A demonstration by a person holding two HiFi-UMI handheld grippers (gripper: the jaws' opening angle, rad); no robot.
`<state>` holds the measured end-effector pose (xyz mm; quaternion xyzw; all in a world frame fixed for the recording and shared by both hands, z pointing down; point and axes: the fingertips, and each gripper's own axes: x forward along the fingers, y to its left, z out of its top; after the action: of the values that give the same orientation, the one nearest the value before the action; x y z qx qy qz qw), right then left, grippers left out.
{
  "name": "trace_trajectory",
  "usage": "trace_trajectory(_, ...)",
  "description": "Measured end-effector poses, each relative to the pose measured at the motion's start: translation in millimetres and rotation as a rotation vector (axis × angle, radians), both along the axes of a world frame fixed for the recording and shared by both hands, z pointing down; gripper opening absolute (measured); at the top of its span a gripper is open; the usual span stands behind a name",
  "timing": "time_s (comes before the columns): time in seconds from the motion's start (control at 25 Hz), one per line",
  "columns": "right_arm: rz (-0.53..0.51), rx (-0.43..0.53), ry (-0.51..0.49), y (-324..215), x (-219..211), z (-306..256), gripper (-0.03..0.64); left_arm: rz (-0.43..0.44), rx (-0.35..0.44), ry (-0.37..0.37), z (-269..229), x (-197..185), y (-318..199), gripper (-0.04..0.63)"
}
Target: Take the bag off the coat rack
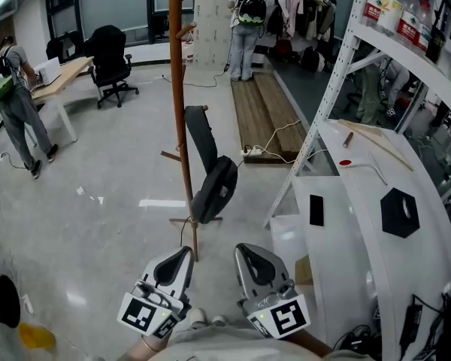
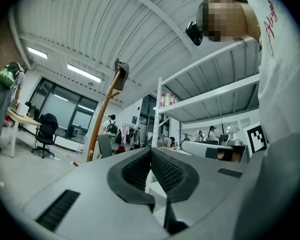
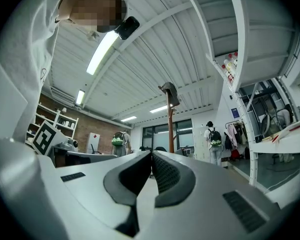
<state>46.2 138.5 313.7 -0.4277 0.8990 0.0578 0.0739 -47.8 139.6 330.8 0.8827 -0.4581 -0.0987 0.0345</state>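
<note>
A black bag [image 1: 215, 190] hangs by its wide strap [image 1: 199, 138] from a low peg of the brown wooden coat rack [image 1: 177, 89], just above the floor. My left gripper [image 1: 182, 254] and my right gripper [image 1: 245, 250] are low at the front, side by side, short of the bag and pointing toward it. The jaws of both are shut with nothing between them. In the left gripper view the closed left gripper [image 2: 151, 152] aims past the coat rack pole [image 2: 102, 115]. In the right gripper view the right gripper [image 3: 151, 157] points at the coat rack pole [image 3: 170, 129].
A white metal shelf [image 1: 338, 74] with bottles stands at the right, over a white curved table [image 1: 376, 224]. A wooden platform [image 1: 259, 111] with a power strip [image 1: 253, 152] lies behind the rack. An office chair [image 1: 109, 62] and a desk are at the back left. People stand at the left and far back.
</note>
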Motion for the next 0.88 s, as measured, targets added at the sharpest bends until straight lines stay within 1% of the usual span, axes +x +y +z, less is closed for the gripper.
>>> trace_trajectory(0.12, -0.006, 0.007, 0.008, 2, 5, 0, 0.019, -0.004, 0.008, -0.001, 0, 6, 2, 0.017)
trace_trajectory(0.32, -0.031, 0.007, 0.003, 5, 9, 5, 0.02, -0.038, 0.025, -0.003, -1, 12, 3, 0.017)
trace_trajectory(0.48, -0.056, 0.014, 0.032, 4, 8, 11, 0.019, -0.064, 0.004, -0.012, 5, 14, 1, 0.017)
trace_trajectory(0.72, -0.049, 0.008, 0.028, -13, 9, 13, 0.02, -0.062, 0.011, -0.009, 9, 14, -12, 0.017)
trace_trajectory(0.88, -0.044, 0.025, 0.049, -31, 6, 12, 0.02, -0.059, 0.008, -0.012, 9, 13, -31, 0.017)
